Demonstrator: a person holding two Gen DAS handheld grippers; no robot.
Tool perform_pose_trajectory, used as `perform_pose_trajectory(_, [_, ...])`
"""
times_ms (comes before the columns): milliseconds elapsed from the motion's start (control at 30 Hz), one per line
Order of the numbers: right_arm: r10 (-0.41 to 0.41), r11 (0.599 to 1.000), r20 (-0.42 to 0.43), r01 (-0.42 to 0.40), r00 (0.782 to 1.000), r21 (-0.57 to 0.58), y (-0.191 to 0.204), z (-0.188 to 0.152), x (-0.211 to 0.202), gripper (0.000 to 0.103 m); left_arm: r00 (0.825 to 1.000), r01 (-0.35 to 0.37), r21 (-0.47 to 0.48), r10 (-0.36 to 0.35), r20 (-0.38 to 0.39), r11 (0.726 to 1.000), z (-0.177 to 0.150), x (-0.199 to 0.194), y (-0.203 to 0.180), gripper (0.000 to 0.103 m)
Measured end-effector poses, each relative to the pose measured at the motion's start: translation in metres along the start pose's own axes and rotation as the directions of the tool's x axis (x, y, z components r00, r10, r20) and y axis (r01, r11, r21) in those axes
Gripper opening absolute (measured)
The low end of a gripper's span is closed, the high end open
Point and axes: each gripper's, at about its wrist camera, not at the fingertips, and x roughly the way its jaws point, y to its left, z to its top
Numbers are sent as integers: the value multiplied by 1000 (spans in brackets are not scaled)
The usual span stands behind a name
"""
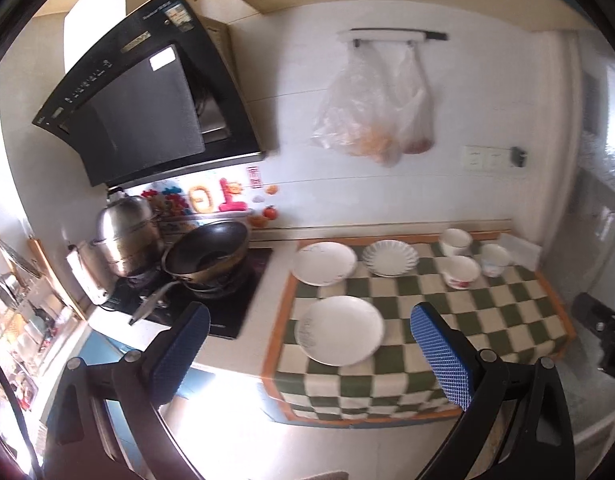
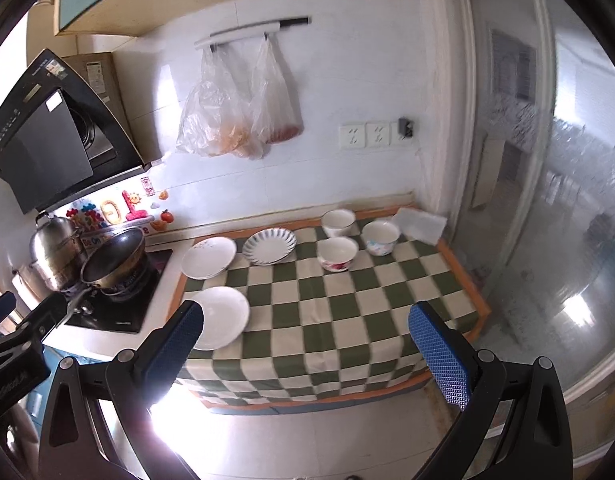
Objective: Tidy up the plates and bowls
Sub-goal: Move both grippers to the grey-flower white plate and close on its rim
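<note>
From my left gripper [image 1: 309, 344] camera I get more of the stove side: a steel pot [image 1: 125, 236] and a dark wok [image 1: 207, 254] at nine o'clock, plus a cluttered rack [image 1: 15, 300] at the far left edge, and part of my right gripper [image 1: 601, 326] at three o'clock. My right gripper [image 2: 305, 344] camera instead opens up the glass door [image 2: 567, 200] at three o'clock and the wall sockets [image 2: 365, 136] at one o'clock, with my left gripper [image 2: 11, 340] poking in at eight o'clock. Both sets of jaws stand wide apart with nothing between them, held above the counter's near edge. The dishes sit on a green-and-cream checked cloth [image 2: 347, 300]. A plain white plate [image 1: 339, 330] lies nearest, at the cloth's left front; behind it is a second white plate [image 1: 324, 263], and just right of that a ribbed plate [image 1: 389, 257]. Three white bowls cluster toward the back right: a plain bowl [image 2: 338, 222], a bowl with red flowers [image 2: 338, 254] in front of it, and a bowl with a pale pattern [image 2: 381, 237] to the right. All sit upright, none stacked.
</note>
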Motion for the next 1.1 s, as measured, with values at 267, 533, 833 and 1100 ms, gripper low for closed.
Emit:
perform_pose_trajectory(267, [25, 997, -108, -33, 994, -73, 51, 17, 129, 103, 984, -74, 51, 81, -160, 996, -10, 134, 17, 103])
perform_pose_trajectory(533, [16, 993, -268, -47, 963, -111, 81, 26, 281, 103, 941, -105, 56, 117, -317, 993, -16, 258, 20, 103])
perform_pose_trajectory(833, [67, 984, -475, -136, 878, -111, 81, 16, 461, 102, 850, -94, 33, 98, -518, 995, -32, 393, 4, 100])
perform_pose_trajectory(1100, [133, 979, -674, -204, 727, -27, 78, -15, 591, 94, 693, -80, -36, 29, -720, 996, -75, 487, 16, 81])
